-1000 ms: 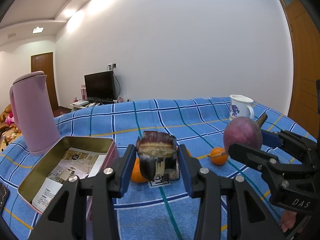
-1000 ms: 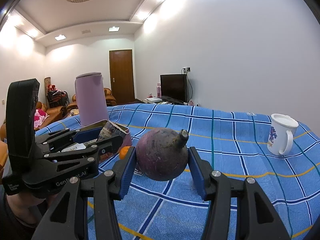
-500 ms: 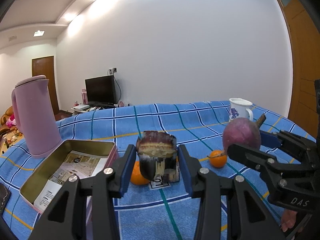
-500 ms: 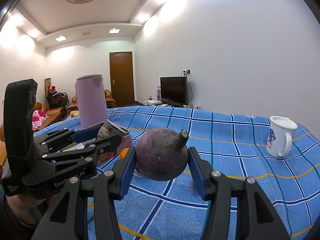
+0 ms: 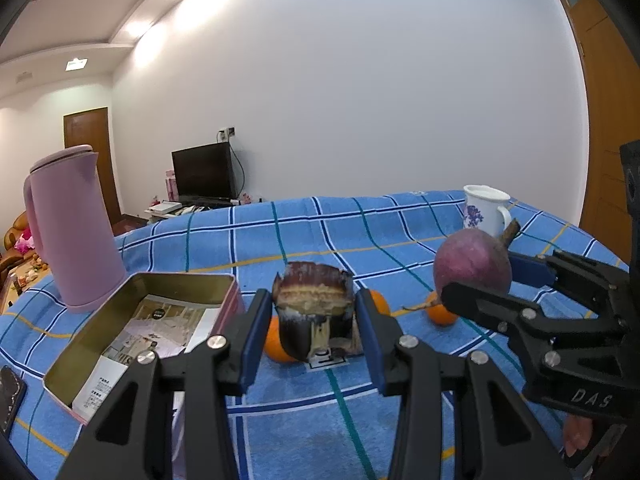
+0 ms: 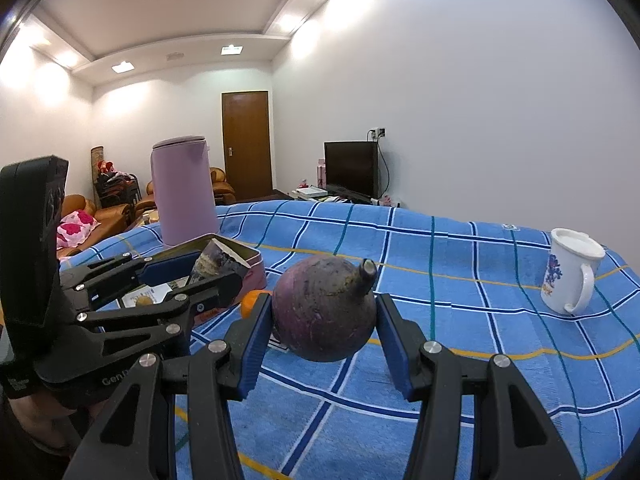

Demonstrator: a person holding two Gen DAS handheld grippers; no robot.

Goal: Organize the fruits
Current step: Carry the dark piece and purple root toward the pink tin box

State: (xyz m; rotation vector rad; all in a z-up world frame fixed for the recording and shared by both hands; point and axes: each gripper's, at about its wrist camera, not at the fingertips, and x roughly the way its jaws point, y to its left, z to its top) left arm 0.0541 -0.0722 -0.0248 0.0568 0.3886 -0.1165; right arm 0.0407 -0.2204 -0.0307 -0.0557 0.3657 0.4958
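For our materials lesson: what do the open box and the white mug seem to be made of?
Open box: likely thin metal tin, since the inside shows a dull gold sheen and the rim is rolled, with pink outside. White mug: probably glazed ceramic, being glossy white with a printed blue flower.

Your left wrist camera looks forward along its own fingers, low over the blue checked tablecloth and facing the white wall, with the pink kettle at its left edge and the white mug at its right. Your right wrist camera sits equally low but is turned further left, toward the far door, close behind the round purple fruit. Both views share the kettle, mug, tin box and each other's gripper.
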